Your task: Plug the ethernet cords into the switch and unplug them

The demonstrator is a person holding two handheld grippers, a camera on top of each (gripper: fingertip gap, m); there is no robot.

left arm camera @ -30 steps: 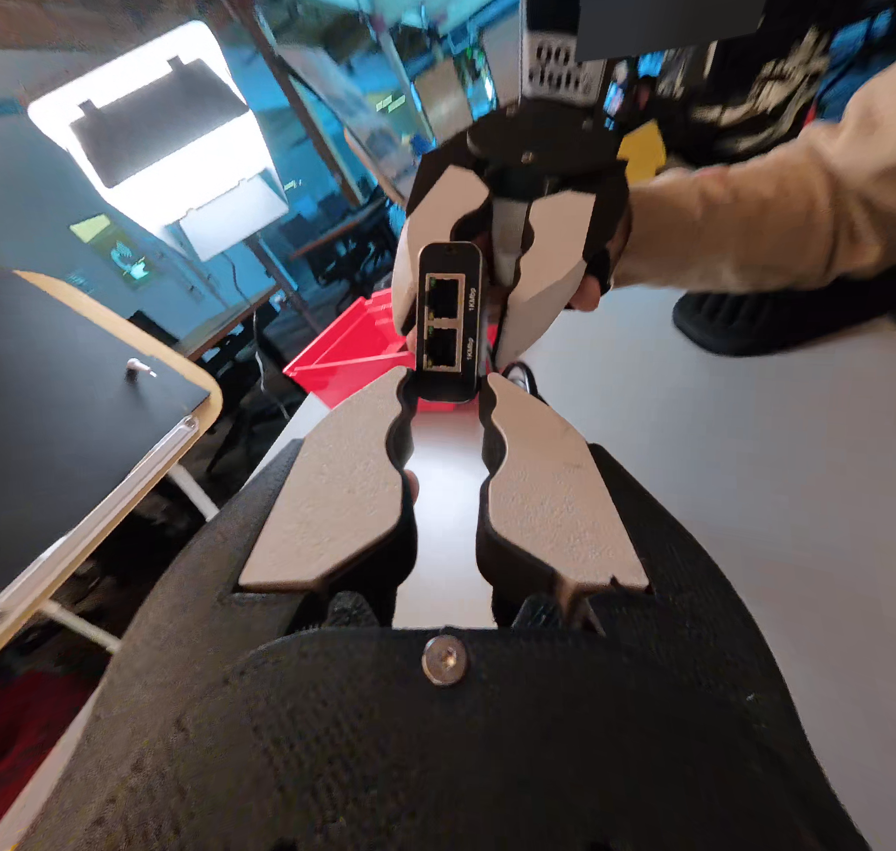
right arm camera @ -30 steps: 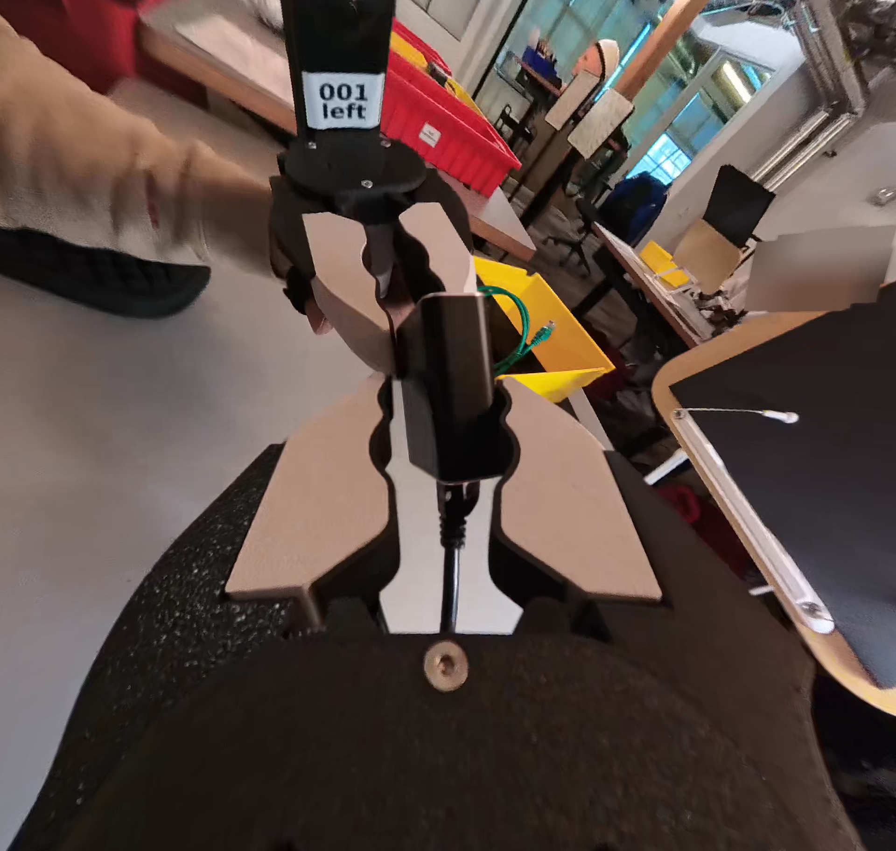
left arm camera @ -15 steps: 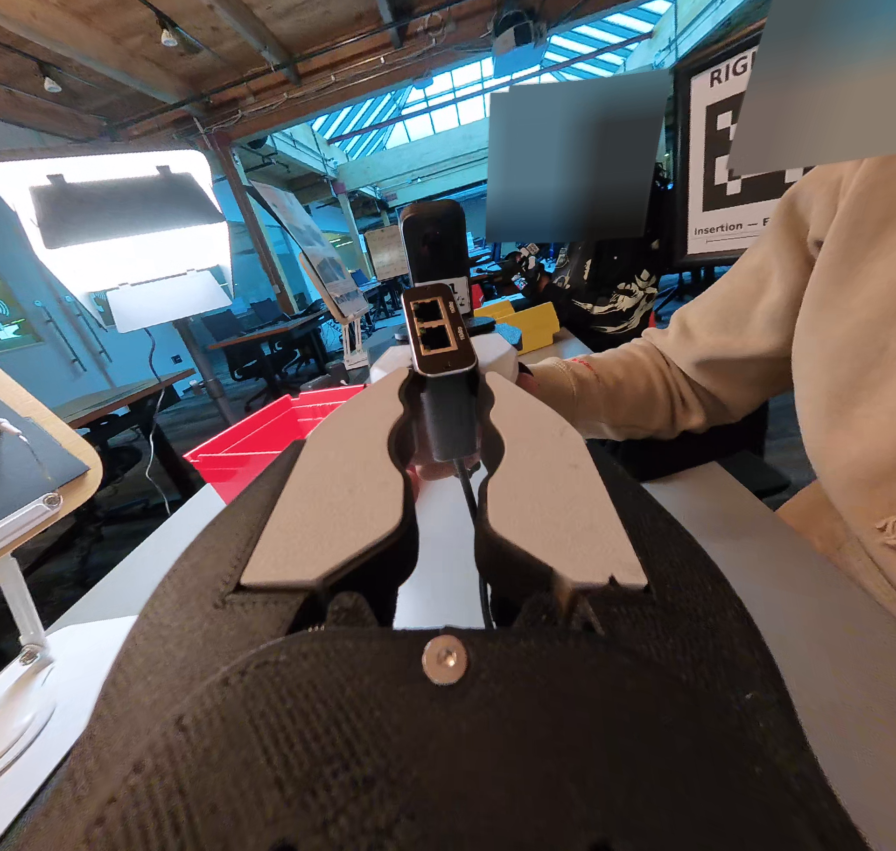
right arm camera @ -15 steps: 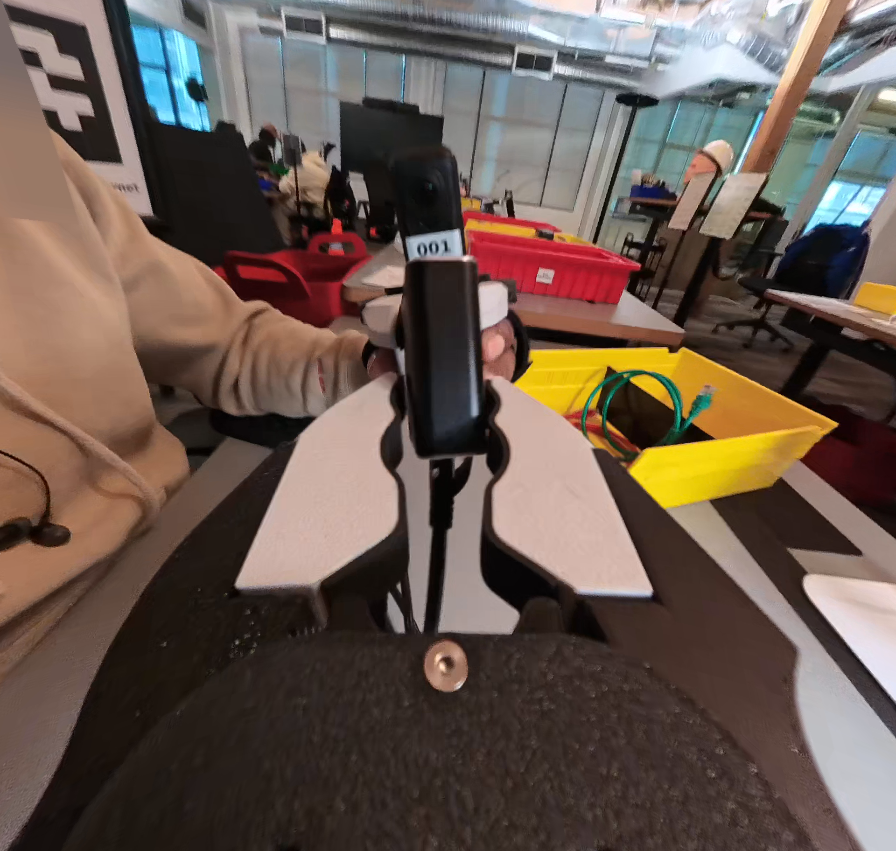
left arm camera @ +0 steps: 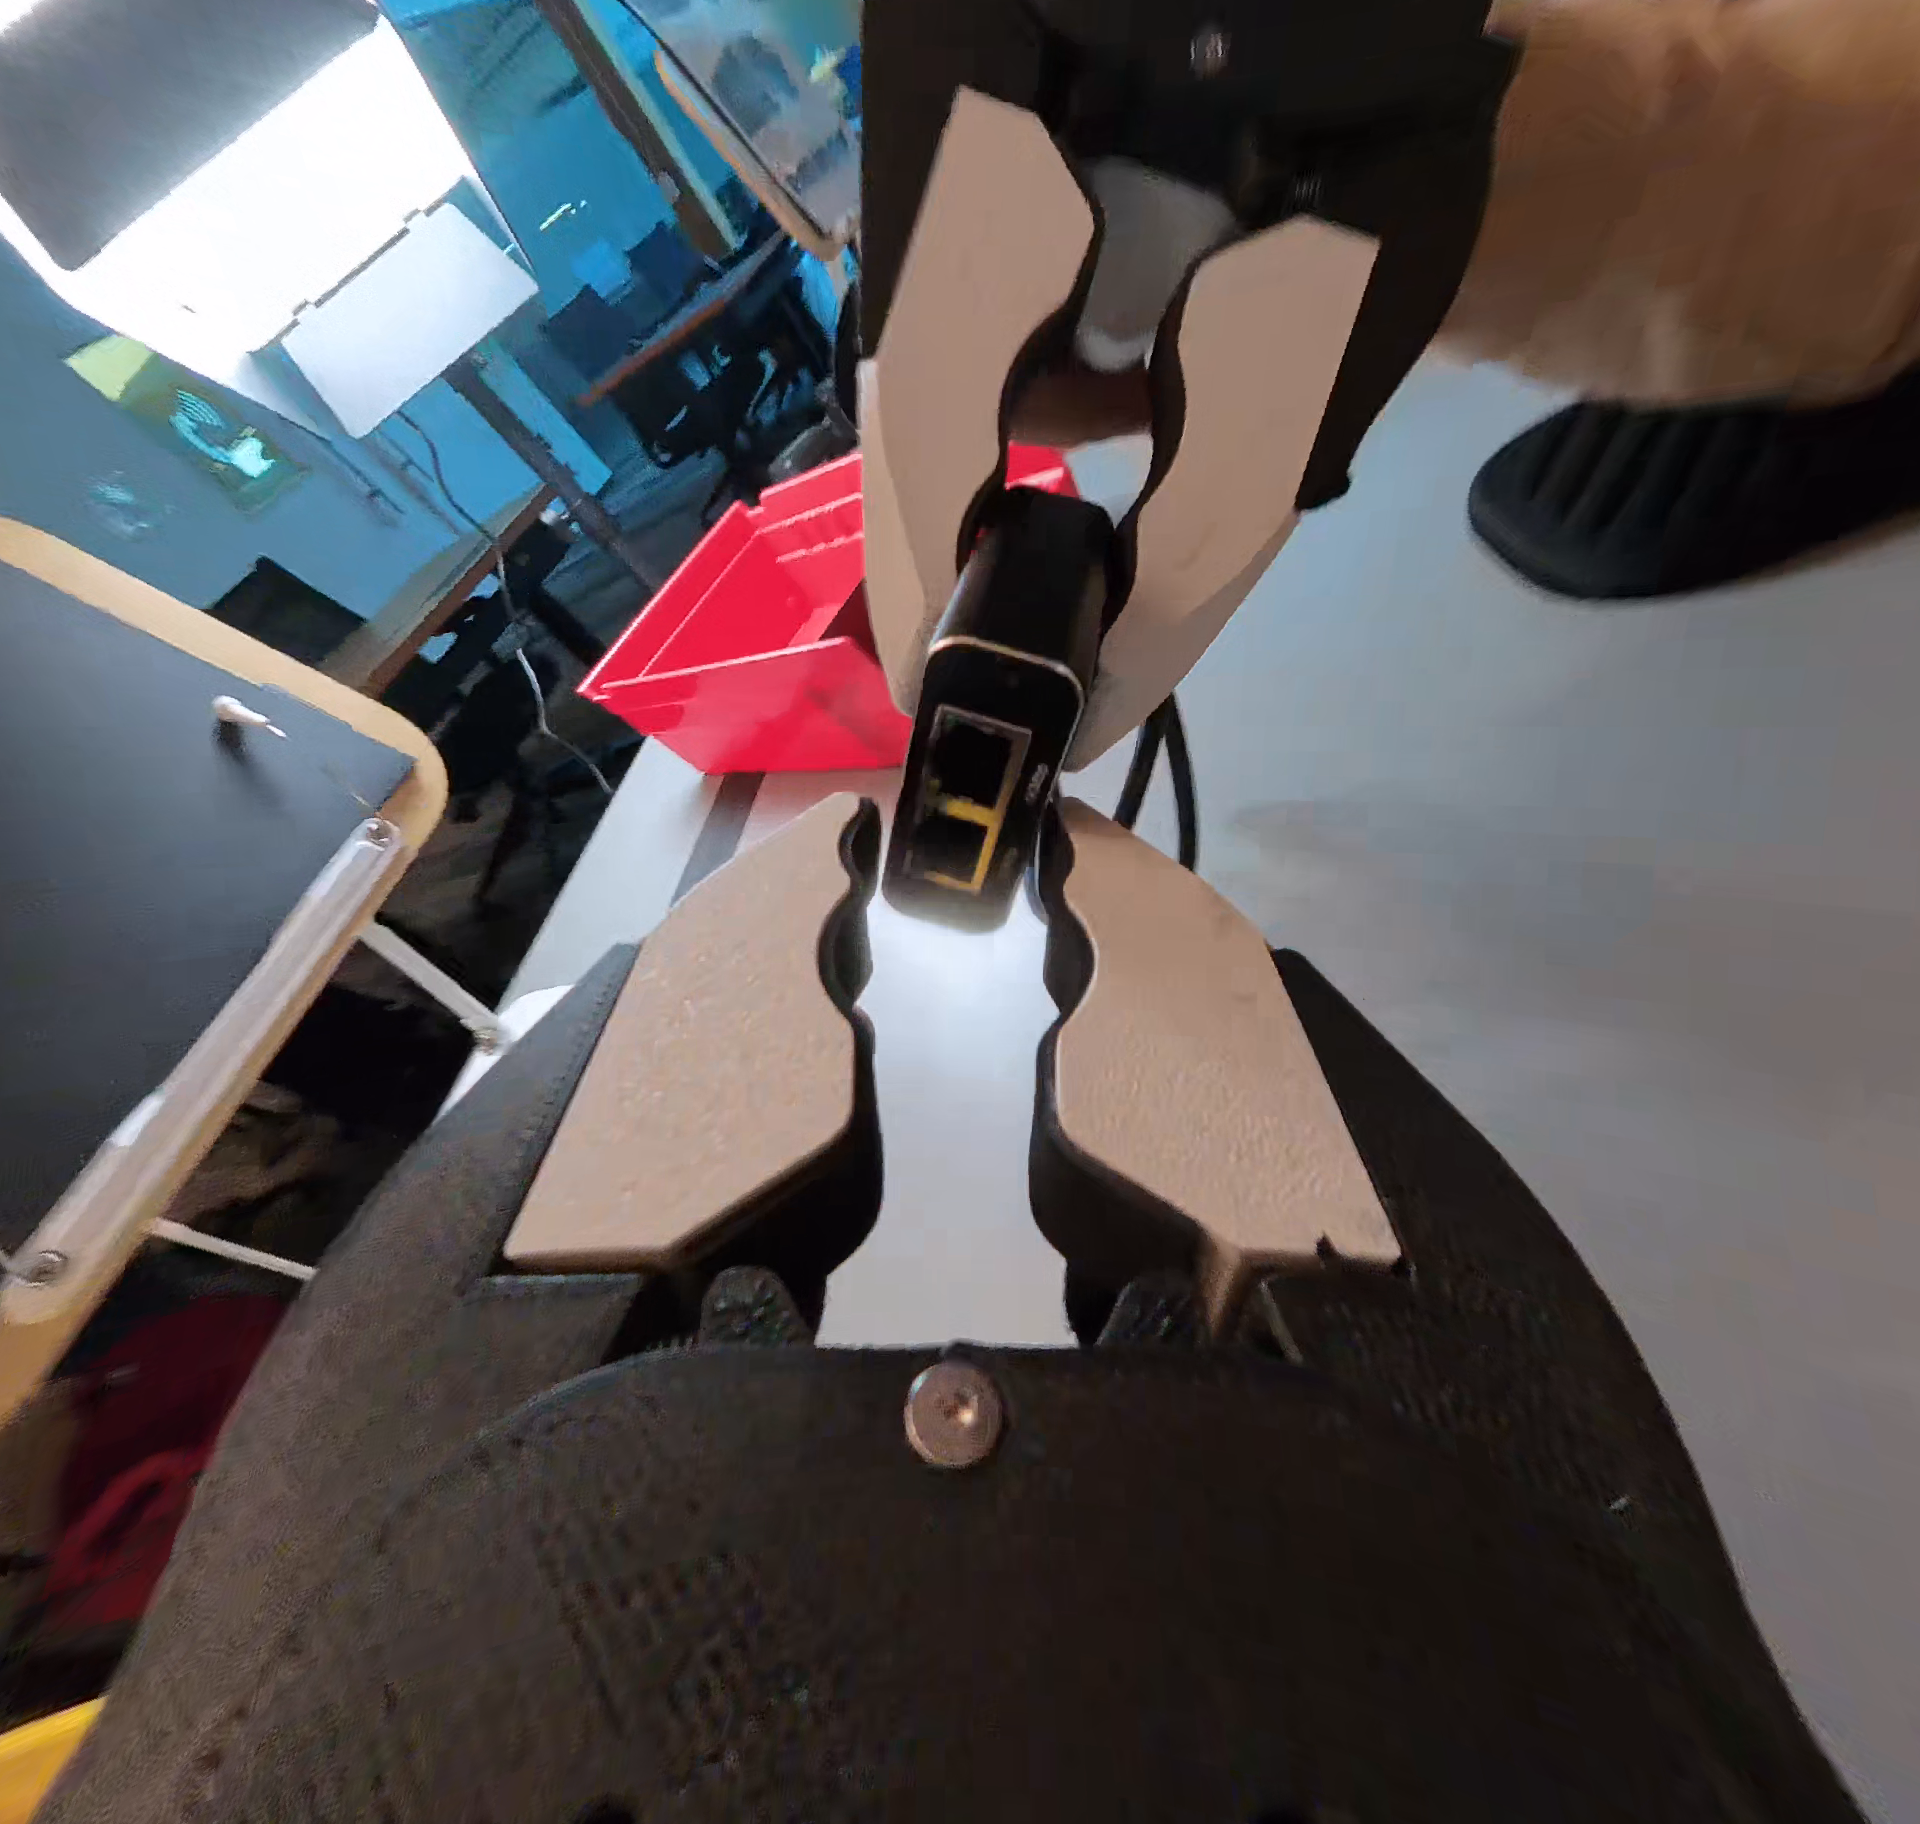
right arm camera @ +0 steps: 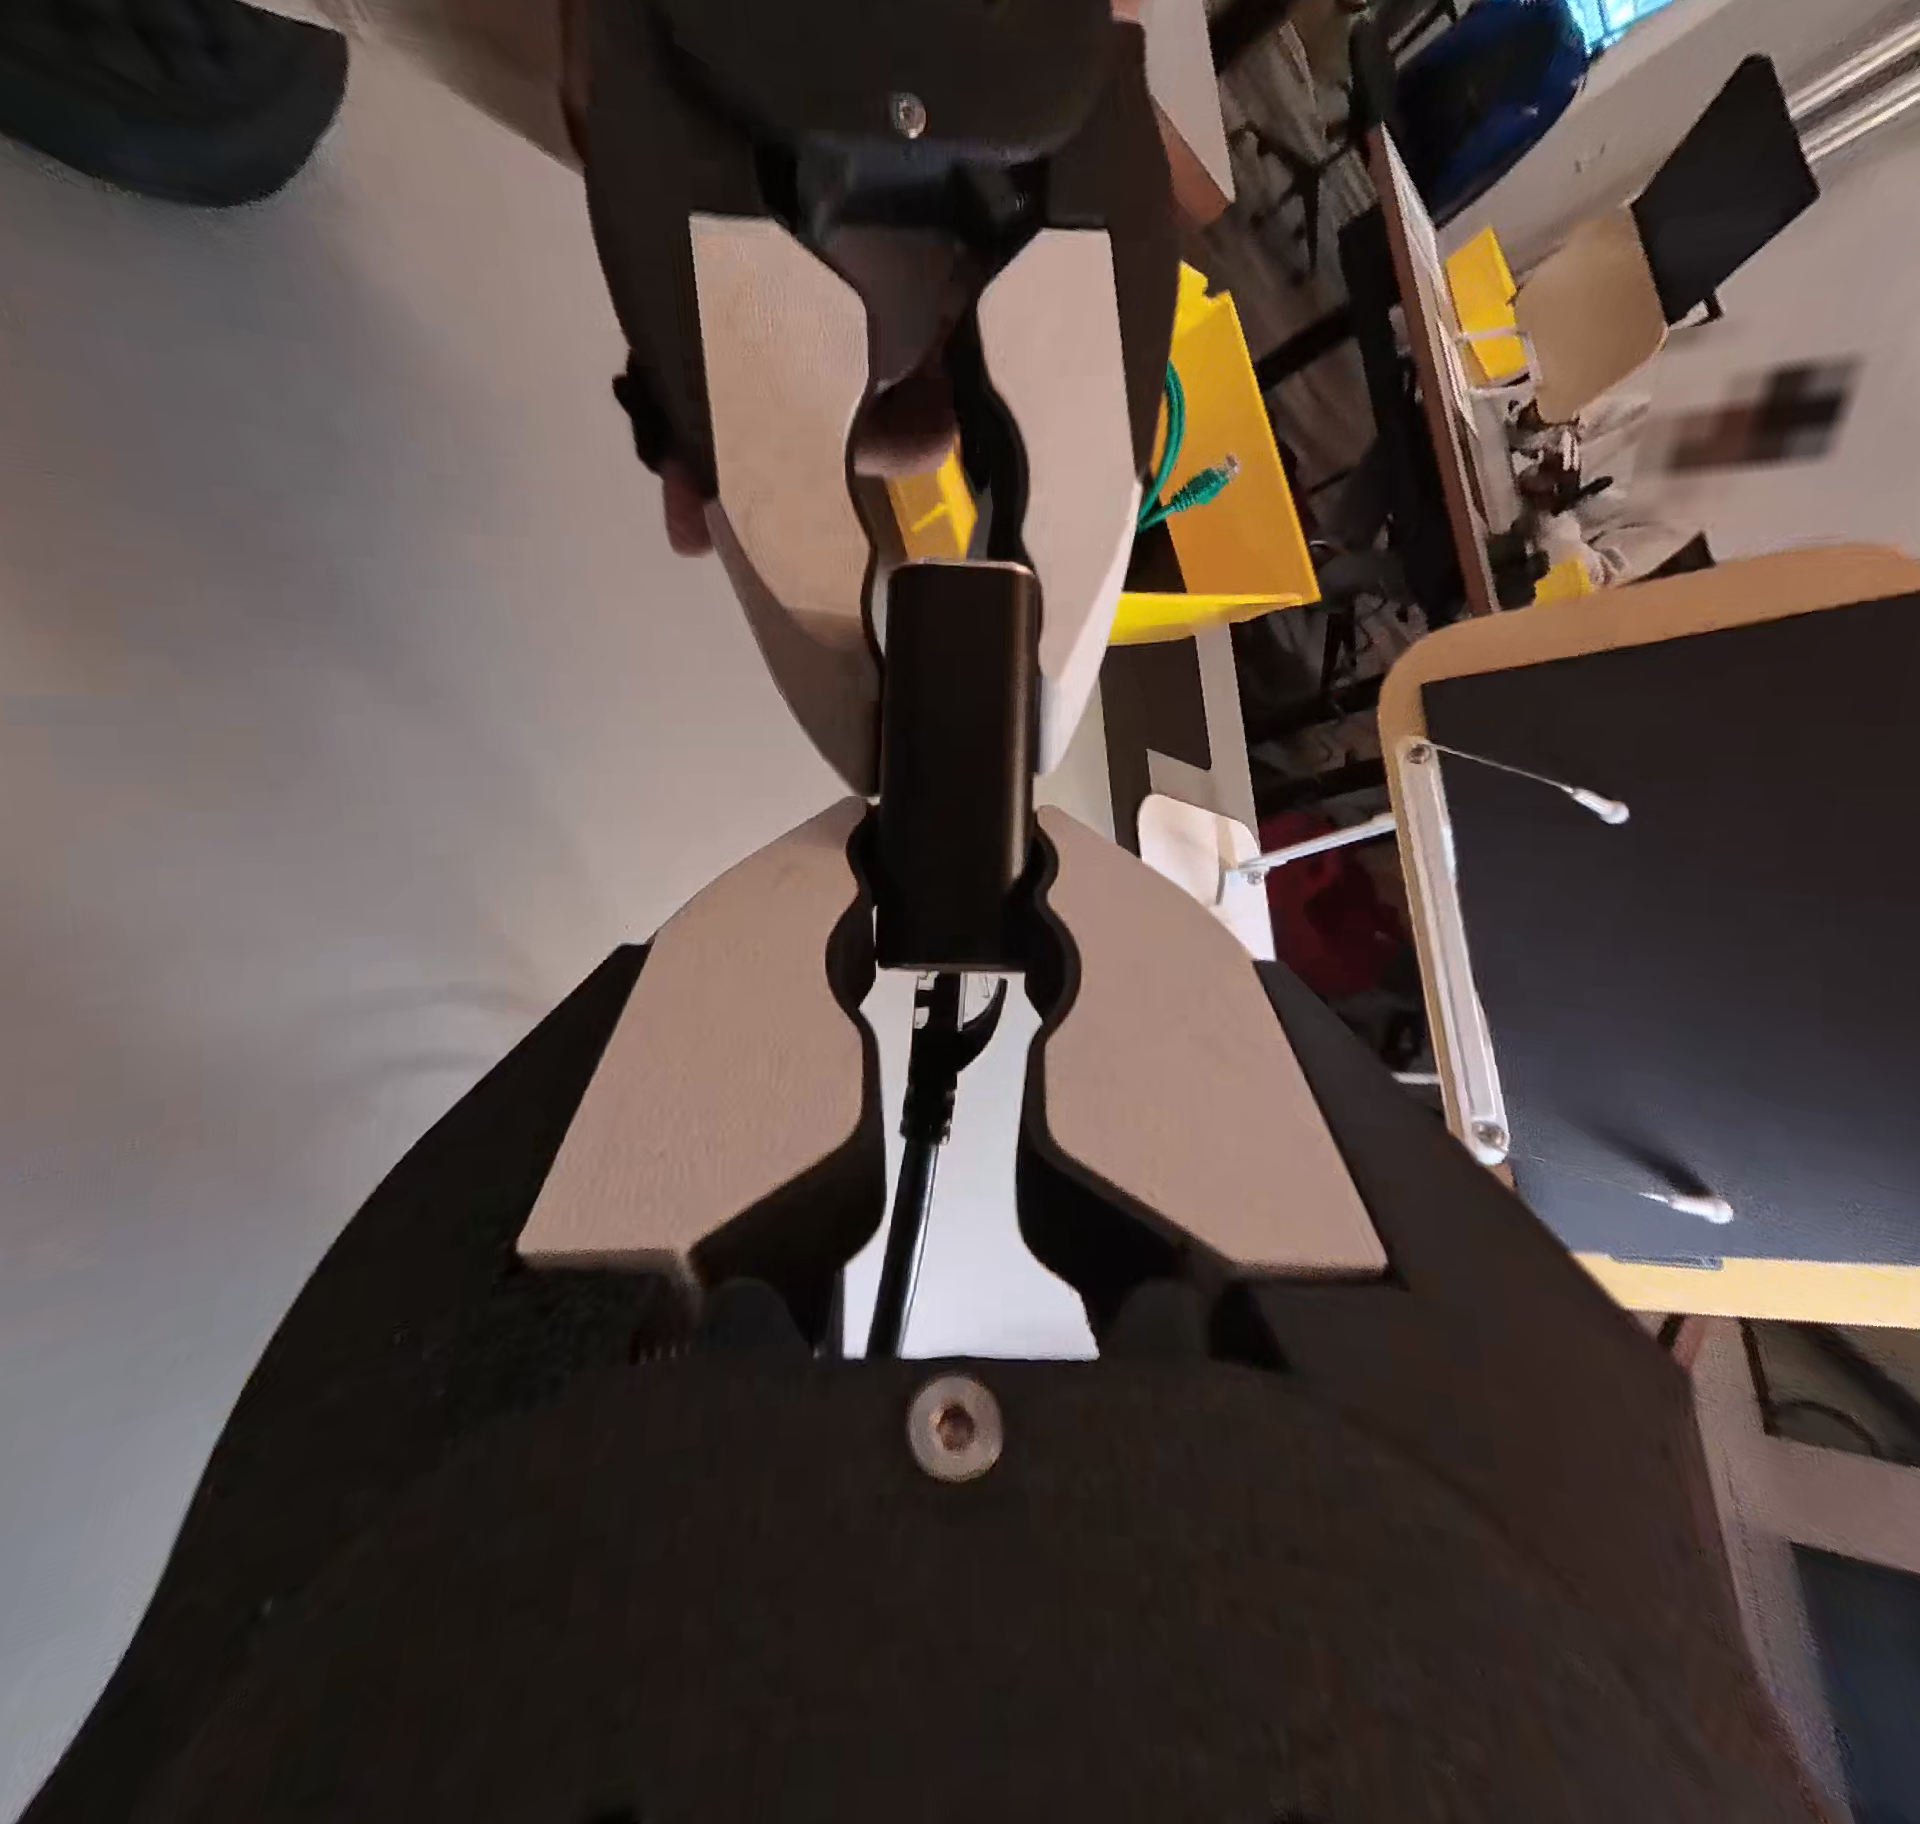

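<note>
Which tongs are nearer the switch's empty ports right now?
Left. The left tongs flank the switch at its port end; the right tongs grip its cabled end.

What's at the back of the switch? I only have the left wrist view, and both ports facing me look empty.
Observer: In the right wrist view, a black cable is plugged into the rear end of the switch.
Operator: Where does it run?
Observer: Back between the fingers of the right gripper, which clamp the switch's rear end.
Operator: Any ethernet cords nearby?
Observer: A green cord lies in a yellow bin beyond the grippers.
</note>
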